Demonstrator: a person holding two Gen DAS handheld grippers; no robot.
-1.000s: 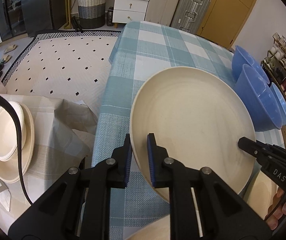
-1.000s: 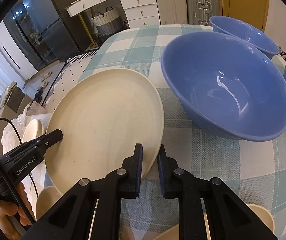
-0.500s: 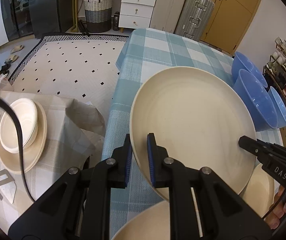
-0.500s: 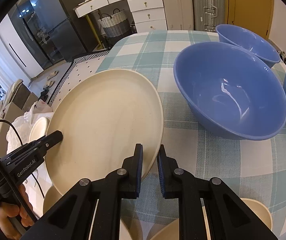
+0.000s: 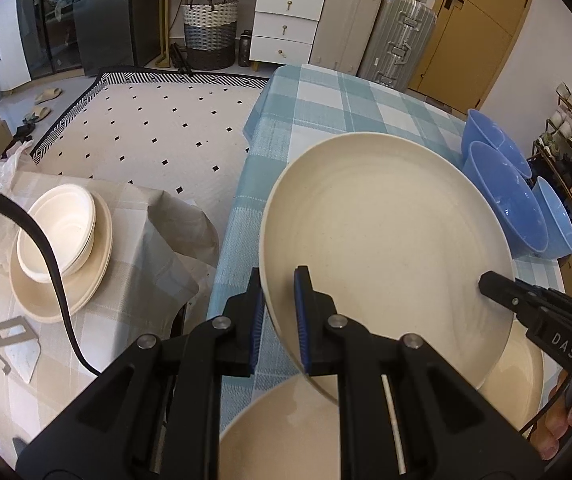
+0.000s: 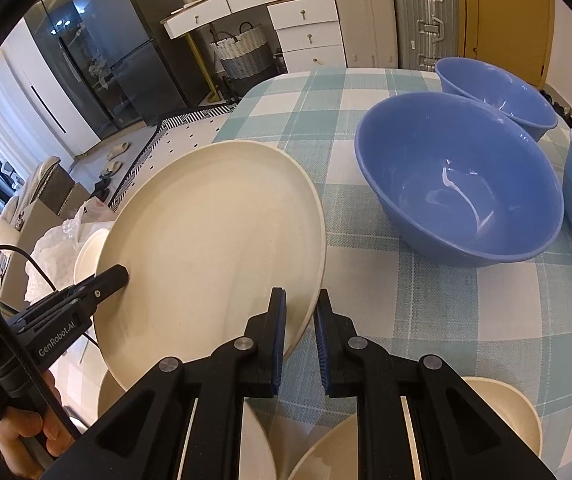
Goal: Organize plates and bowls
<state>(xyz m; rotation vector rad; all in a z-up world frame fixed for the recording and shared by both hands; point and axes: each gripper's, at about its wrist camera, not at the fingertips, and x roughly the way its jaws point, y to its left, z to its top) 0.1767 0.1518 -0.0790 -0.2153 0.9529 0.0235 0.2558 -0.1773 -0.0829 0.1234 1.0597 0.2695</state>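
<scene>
A large cream plate (image 5: 386,240) is held in the air above the blue checked table (image 5: 326,100), gripped on both sides. My left gripper (image 5: 278,312) is shut on its left rim. My right gripper (image 6: 300,336) is shut on its right rim; the plate also shows in the right wrist view (image 6: 214,240). Each gripper shows in the other's view, the right one at the plate's right edge (image 5: 526,304) and the left one at its left edge (image 6: 82,292). Three blue bowls (image 6: 458,184) stand on the table to the right.
More cream plates (image 5: 286,432) and a cream bowl (image 6: 498,412) lie below near the table's front edge. A low side table (image 5: 134,280) at left carries a stack of white bowls on cream plates (image 5: 62,236) and a metal bracket (image 5: 10,340). The floor lies between.
Both grippers have lifted the cream plate higher above the table. More of the side table and the plates below has come into view.
</scene>
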